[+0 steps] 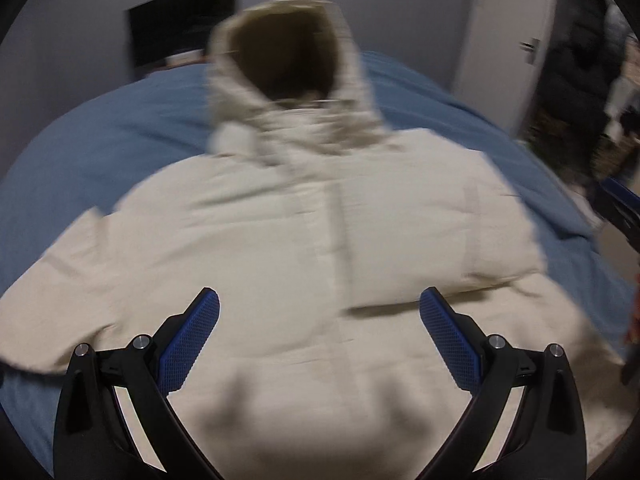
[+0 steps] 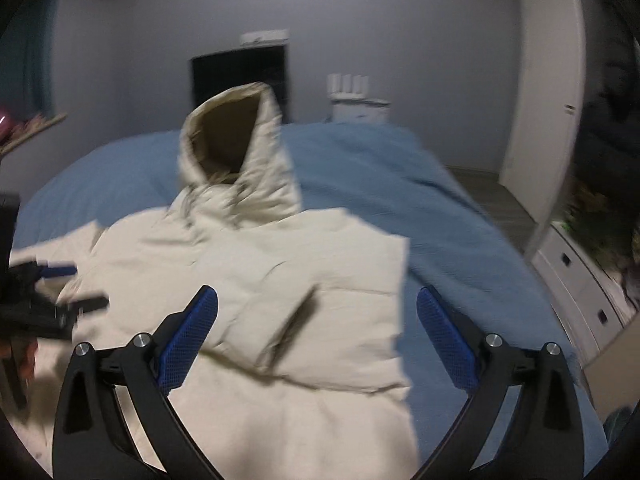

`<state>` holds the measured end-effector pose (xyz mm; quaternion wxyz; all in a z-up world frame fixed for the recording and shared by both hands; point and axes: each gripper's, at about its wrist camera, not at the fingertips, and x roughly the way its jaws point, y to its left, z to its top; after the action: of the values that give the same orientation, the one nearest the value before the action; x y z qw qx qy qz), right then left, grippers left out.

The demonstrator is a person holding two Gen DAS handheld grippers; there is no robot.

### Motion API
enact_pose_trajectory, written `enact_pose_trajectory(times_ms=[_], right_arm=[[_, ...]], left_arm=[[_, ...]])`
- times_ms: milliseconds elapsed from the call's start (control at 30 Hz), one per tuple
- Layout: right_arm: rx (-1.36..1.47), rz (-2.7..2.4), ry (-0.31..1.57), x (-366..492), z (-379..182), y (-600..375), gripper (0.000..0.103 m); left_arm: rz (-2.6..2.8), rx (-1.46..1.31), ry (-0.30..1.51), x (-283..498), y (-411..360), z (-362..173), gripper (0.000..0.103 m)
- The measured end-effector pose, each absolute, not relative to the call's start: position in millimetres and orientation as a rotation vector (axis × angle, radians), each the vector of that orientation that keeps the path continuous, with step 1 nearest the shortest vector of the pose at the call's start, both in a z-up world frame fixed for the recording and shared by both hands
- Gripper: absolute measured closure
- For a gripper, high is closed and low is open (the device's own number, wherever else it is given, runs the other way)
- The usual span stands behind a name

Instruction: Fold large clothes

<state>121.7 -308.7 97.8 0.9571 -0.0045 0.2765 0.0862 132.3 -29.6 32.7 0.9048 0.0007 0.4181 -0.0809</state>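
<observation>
Your room is dim and bluish. Motion blur smears the jacket (image 1: 320, 220) and walls; fisheye bends the edges; soft shadows sit below the fingers (image 1: 192, 344).

Item count: one cream padded hooded jacket (image 1: 320, 240), one bed with blue cover (image 1: 100, 152), two black claws with blue pads: left claw (image 1: 319, 308), right claw (image 2: 317, 306).
</observation>
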Motion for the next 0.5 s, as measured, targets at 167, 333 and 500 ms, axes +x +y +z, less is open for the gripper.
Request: enact_pose_trajectory(times_ms=[167,333,500], right_arm=[[0.104,0.139,0.568,136.7,103.1,-348.6,0.007],[0.147,0.138,0.567,143.0,98.7,-368.7,0.007],[0.209,0.133,0.623,152.2,80.8,-377.7,0.007]], left_arm=[[-0.335,0.081,0.871,147.8,-111.7,21.0,0.006],[-0.363,0.188,0.898,161.4,-171.0,-8.0,0.01],[-0.243,0.326,0.941,177.7,-195.8,-34.8,0.039]])
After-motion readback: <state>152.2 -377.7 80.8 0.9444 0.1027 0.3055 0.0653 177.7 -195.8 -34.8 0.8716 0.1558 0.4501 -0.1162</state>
